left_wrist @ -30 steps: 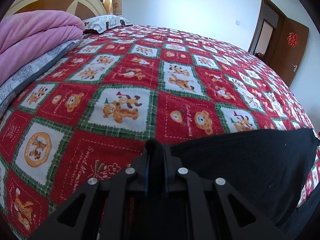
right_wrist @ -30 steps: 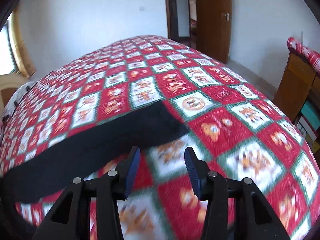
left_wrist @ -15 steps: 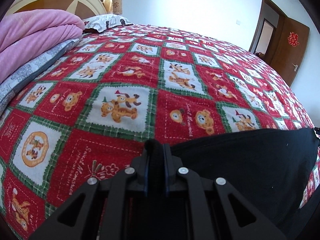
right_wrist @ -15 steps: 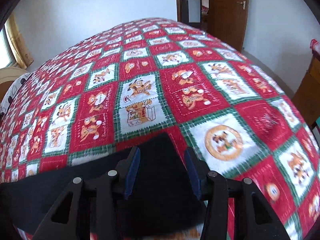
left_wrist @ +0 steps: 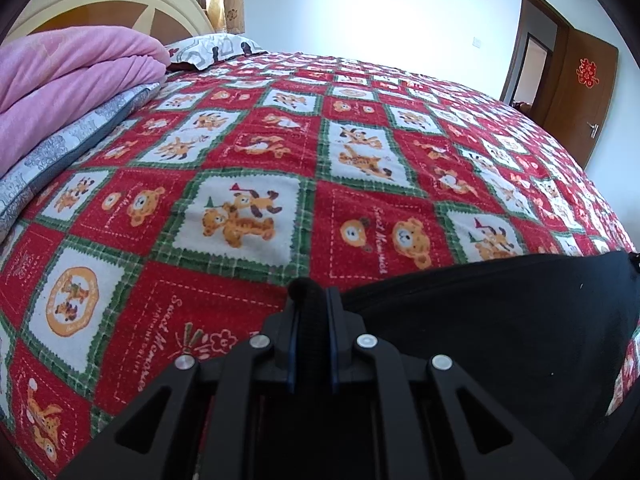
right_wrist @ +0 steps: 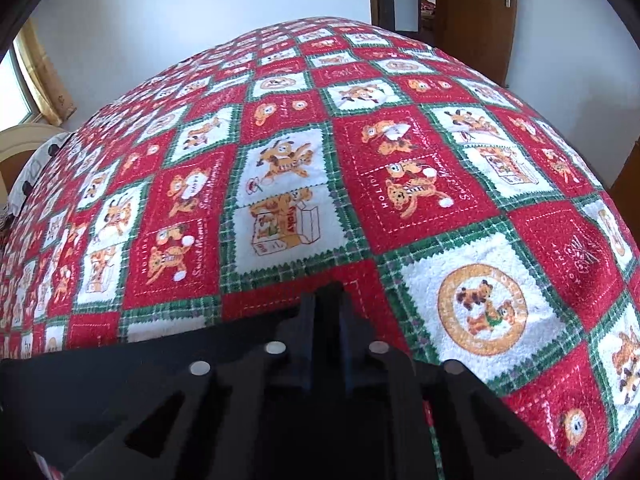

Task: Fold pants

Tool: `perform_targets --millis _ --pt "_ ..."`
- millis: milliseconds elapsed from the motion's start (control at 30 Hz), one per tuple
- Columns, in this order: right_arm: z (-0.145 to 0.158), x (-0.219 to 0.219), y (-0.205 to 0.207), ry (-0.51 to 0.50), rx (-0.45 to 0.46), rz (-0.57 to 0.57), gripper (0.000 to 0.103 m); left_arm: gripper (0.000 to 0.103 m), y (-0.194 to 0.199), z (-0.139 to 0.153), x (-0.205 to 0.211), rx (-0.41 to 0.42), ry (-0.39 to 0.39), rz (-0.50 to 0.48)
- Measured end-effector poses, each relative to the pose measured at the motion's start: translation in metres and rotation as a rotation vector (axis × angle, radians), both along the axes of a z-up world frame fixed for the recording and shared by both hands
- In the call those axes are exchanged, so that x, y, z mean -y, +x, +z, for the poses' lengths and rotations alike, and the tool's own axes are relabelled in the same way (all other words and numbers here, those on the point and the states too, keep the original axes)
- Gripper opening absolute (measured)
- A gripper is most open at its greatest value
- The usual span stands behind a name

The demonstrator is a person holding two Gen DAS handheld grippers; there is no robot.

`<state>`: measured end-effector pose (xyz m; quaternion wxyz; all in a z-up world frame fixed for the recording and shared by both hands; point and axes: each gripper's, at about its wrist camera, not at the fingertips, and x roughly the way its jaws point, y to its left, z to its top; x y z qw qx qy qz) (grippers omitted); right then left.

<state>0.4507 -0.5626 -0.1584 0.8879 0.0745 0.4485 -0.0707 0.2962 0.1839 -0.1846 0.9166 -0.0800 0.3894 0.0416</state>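
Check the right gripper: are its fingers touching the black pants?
Touching. In the right wrist view the right gripper has its fingers shut on a fold of the black pants, with cloth bunched between them.

The bed [left_wrist: 280, 152] is covered by a red, green and white patchwork spread printed with cartoon bears. Black pants [left_wrist: 500, 312] lie flat along its near edge. A folded pink quilt [left_wrist: 68, 80] on grey bedding and a patterned pillow [left_wrist: 208, 46] sit by the headboard

Black pants [left_wrist: 500, 320] lie flat on bed, stretched w/ one end pinched in each tool.
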Motion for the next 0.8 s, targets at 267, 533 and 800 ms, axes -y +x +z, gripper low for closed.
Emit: perform_targets --millis 267,533,800 --pt "0.035 -0.020 -0.036 -0.037 0.097 0.029 0.005 0.011 -0.005 0.007 -0.001 0.021 -0.012 0.002" --pt "0.088 -0.033 -0.092 -0.066 0.231 0.073 0.005 0.011 -0.031 0.047 -0.006 0.188 -0.120 -0.004" --pt "0.117 -0.027 -0.156 -0.033 0.356 0.087 0.005 0.011 -0.062 0.069 -0.015 0.293 -0.218 -0.034"
